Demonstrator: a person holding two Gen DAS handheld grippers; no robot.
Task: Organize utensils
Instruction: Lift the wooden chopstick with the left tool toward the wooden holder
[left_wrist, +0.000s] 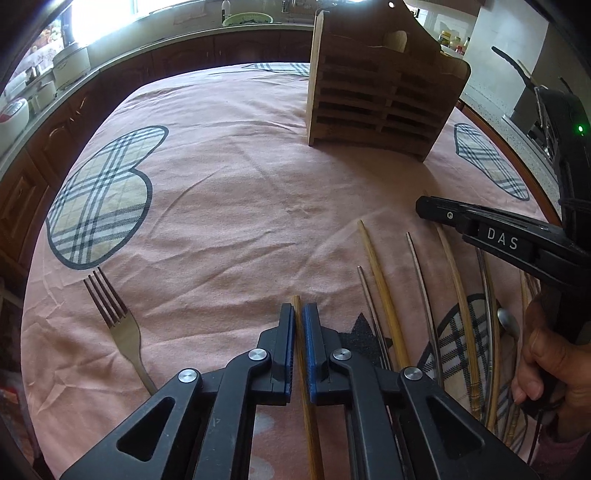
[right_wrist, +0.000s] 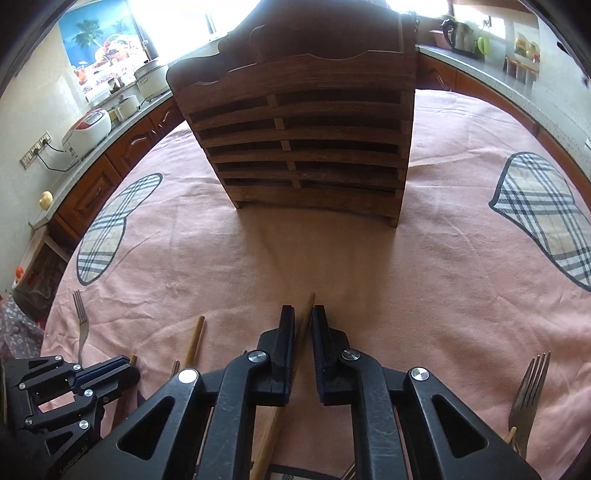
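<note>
My left gripper is clamped nearly shut on a single wooden chopstick, whose tip pokes out just past the blue pads while the shaft runs back under the tool. My right gripper is drawn in almost as far around another wooden chopstick; that one lies slanted between the fingers, pressed against the left-hand pad, and I cannot tell whether the other pad touches it.

From the left wrist view I see the right gripper reaching in from the right edge, with the hand that holds it below. Beneath it a loose fan of long sticks lies on the cloth: I count about three wooden ones and three thin metal ones clearly, with more bunched under the hand that I cannot separate. A spoon bowl shows among them.

Forks: one lies to the left of my left gripper, and a second sits at the right edge of the right wrist view, so two in all.

One wooden utensil holder, slatted, stands upright well ahead on the pink tablecloth. The tablecloth carries plaid heart patches. A kitchen counter with appliances rings the table.
</note>
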